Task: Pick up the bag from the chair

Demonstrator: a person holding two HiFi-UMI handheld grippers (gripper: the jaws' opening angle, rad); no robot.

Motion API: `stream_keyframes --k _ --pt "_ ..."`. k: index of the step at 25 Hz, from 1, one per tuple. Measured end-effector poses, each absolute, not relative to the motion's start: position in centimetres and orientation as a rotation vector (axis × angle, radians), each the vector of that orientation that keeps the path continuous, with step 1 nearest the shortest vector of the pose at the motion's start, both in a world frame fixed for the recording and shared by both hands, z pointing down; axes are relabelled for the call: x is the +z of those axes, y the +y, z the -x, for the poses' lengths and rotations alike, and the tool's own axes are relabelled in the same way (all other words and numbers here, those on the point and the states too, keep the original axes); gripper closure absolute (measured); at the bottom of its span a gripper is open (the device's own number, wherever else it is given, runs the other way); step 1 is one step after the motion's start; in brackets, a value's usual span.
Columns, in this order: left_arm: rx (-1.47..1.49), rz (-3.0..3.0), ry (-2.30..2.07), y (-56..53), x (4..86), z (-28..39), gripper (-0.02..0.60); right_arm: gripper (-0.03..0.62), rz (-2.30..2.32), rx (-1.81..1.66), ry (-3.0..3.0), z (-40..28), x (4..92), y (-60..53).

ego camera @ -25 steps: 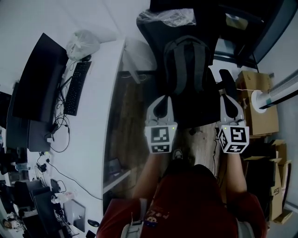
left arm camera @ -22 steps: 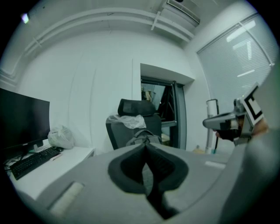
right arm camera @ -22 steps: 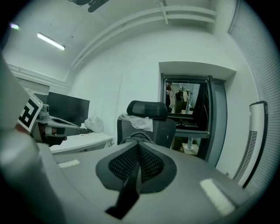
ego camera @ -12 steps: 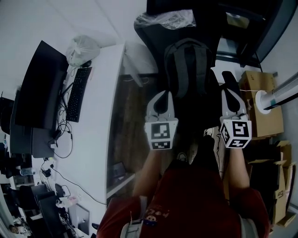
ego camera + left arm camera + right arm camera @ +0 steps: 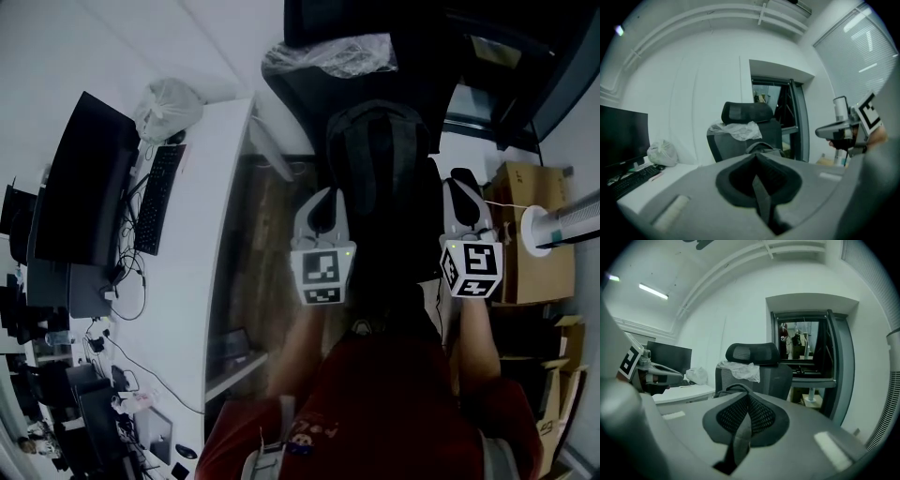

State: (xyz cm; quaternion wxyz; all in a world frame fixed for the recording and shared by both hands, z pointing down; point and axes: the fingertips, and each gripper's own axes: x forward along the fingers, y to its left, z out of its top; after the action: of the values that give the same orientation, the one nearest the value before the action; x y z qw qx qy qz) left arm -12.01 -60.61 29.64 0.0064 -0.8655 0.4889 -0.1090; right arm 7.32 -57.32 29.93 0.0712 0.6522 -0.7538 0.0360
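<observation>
- White desk [image 5: 202, 225] runs along the left of the head view, loaded with cables and kit at its near end.
- Black office chair [image 5: 300, 89] stands straight ahead of the person, beside the desk's far end. It has a mesh headrest [image 5: 746, 112], and the backrest faces this way.
- Dark monitor [image 5: 84, 183] sits on the desk, at its left side, screen off.
- Backpack [image 5: 380, 169], dark with grey straps, is the task item. It sits on the chair seat, upright against the backrest, straps toward the person. In the left gripper view its top [image 5: 762, 147] peeks just over the jaw tips.
- Cardboard boxes [image 5: 525, 253] are stacked on the floor right of the chair.
- Crumpled clear plastic sheet [image 5: 328, 54] is draped over the top of the chair back, below the headrest.
- Black keyboard [image 5: 157, 197] lies on the desk beside the monitor.
- White plastic bag [image 5: 167, 97], knotted, is at the desk's far end, past the keyboard.
- Left gripper [image 5: 324, 192] is held about level, pointing at the chair, by the backpack's left edge. Its jaws are pressed together with nothing between them [image 5: 756, 154].
- Right gripper [image 5: 459, 181] is level too, off the backpack's right side, by the chair's edge. Its jaws are closed tip to tip and empty [image 5: 747, 393].
- The backpack sits between the two grippers in the head view. I can't tell contact there, but both gripper views show it ahead of the tips, not gripped.
</observation>
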Motion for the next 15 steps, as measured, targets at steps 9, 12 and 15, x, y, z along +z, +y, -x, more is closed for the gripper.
stream_keyframes --k 9,12,15 --pt "-0.454 2.624 1.636 -67.2 31.1 7.7 0.583 0.592 -1.856 0.185 -2.351 -11.8 32.2 -65.1" --pt "-0.458 2.604 1.677 -68.9 31.4 6.6 0.583 0.592 -1.813 0.196 -2.376 -12.8 32.8 -67.2" --pt "-0.494 2.596 1.719 -70.0 32.5 6.2 0.567 0.591 -1.766 0.214 -2.403 -13.2 33.7 -68.8"
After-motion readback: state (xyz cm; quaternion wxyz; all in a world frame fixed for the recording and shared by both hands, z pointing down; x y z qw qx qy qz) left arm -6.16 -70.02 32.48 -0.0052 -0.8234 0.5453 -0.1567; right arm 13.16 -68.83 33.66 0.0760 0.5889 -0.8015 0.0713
